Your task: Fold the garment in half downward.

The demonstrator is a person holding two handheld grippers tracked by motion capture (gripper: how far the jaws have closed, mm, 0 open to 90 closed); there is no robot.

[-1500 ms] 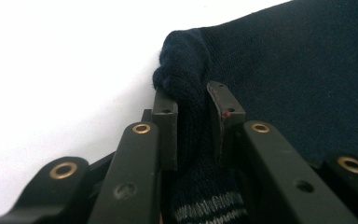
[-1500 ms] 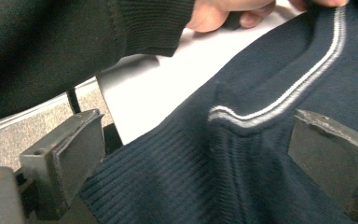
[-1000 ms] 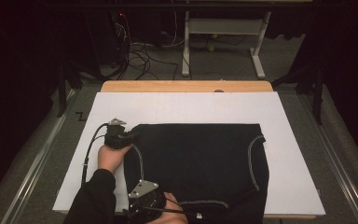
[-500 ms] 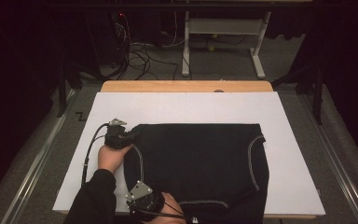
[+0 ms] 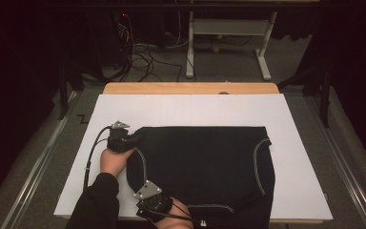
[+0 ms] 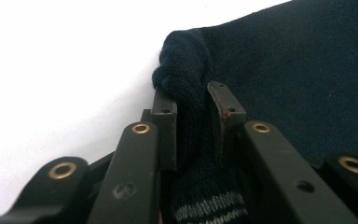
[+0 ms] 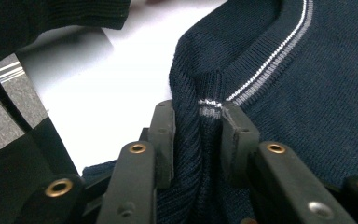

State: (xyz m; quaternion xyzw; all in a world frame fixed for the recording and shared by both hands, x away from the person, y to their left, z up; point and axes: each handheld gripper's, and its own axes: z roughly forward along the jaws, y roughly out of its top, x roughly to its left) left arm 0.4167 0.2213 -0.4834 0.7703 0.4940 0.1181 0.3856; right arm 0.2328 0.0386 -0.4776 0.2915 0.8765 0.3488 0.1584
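A dark navy knitted garment (image 5: 205, 162) lies spread flat on a white board (image 5: 195, 109). My left gripper (image 5: 134, 140) sits at its far left corner. In the left gripper view that gripper (image 6: 193, 100) is shut on a bunched fold of the knit (image 6: 298, 70). My right gripper (image 5: 142, 198) is at the garment's near left edge. Its jaws (image 7: 198, 116) have just been closing, and they now pinch a raised fold of ribbed edging with a white stripe (image 7: 261, 70). A dark sleeve (image 7: 51, 18) of the other arm crosses the top left of the right gripper view.
The white board rests on a wooden table (image 5: 190, 88). Metal rails (image 5: 33, 167) run along both sides. Behind the table stand a white desk frame (image 5: 228, 33) and tangled cables (image 5: 143, 52) on the grey floor.
The right gripper shifted slightly at the garment's near left edge. The left hand and the garment kept still.
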